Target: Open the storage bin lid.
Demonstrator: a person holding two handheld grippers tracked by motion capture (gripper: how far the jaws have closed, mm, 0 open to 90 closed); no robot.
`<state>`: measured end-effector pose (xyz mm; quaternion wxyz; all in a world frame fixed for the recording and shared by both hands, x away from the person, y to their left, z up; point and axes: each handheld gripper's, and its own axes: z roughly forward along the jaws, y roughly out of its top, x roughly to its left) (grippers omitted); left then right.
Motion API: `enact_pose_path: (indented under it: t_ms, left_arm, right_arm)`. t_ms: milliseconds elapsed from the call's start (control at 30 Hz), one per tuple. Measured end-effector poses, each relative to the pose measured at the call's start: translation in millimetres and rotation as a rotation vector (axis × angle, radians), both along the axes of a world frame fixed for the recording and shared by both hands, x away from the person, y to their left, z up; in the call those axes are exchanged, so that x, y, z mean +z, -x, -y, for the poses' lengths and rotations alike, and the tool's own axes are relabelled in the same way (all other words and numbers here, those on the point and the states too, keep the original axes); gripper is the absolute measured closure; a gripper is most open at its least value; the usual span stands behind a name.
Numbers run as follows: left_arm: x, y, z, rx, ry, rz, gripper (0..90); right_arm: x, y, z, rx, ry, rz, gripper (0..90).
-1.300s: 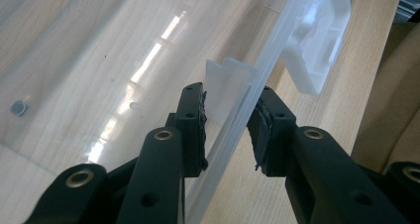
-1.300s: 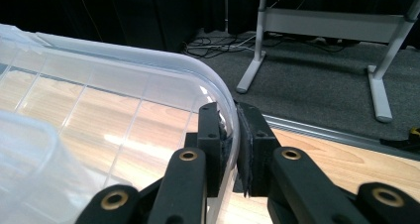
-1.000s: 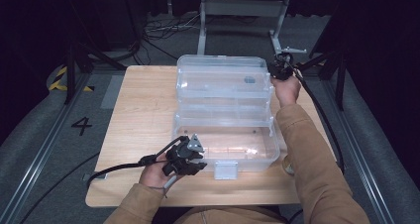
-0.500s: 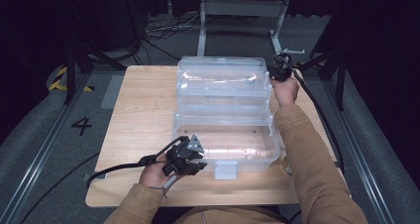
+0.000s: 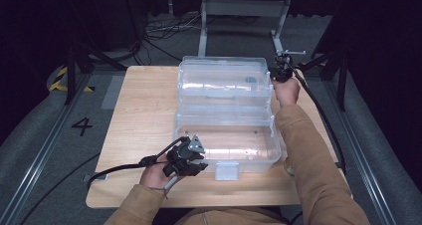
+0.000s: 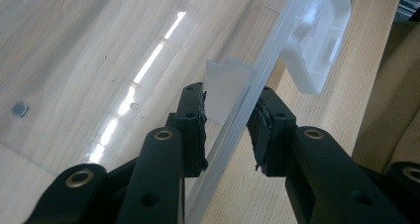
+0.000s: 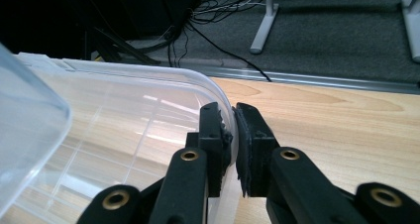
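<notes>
A clear plastic box [image 5: 226, 143] lies open on the wooden table [image 5: 144, 110], with stepped tiers rising to a far section [image 5: 219, 78]. My left gripper [image 5: 199, 166] is at the near left front of the box. In the left gripper view its jaws [image 6: 230, 97] straddle the front wall [image 6: 275, 50], with the pads pressed on the wall and a small white tab. My right gripper [image 5: 277, 74] is at the far right corner. Its jaws [image 7: 233, 112] are shut on the curved clear rim [image 7: 148, 75] there.
A white latch [image 5: 226, 171] sticks out from the box's near front wall, to the right of my left gripper. A small grey round piece [image 5: 250, 79] sits in the far section. Cables and a metal stand's legs [image 5: 201, 41] lie beyond the table's far edge.
The right hand has crept very slightly inward with the far corner in its jaws. The left gripper has stayed put.
</notes>
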<state>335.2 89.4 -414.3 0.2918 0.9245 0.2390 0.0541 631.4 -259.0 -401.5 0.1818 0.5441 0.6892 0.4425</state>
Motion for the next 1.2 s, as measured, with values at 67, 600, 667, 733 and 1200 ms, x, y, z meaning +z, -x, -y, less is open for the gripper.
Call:
enact_pose_path:
  t_ms: [67,600,667,733,1200]
  left_arm:
    - [0.0,0.0,0.0,0.000,0.000,-0.001,69.1]
    - [1.4,-1.7,0.1,0.015,0.008,-0.030,68.3]
    - [2.2,-3.2,-1.0,0.028,0.031,-0.064,68.2]
    - [4.0,-3.6,-2.3,0.027,0.041,-0.069,67.4]
    - [38.3,-2.7,-30.4,0.038,0.161,0.035,58.1]
  right_arm:
    - [0.0,-0.5,0.5,0.007,-0.001,0.000,82.4]
    - [22.5,24.4,16.9,0.050,-0.005,0.121,55.6]
    - [29.9,32.6,19.2,0.082,0.021,0.113,53.1]
    - [32.2,35.4,20.1,0.091,0.030,0.113,52.6]
    - [50.5,123.6,58.9,0.187,0.014,0.231,43.2]
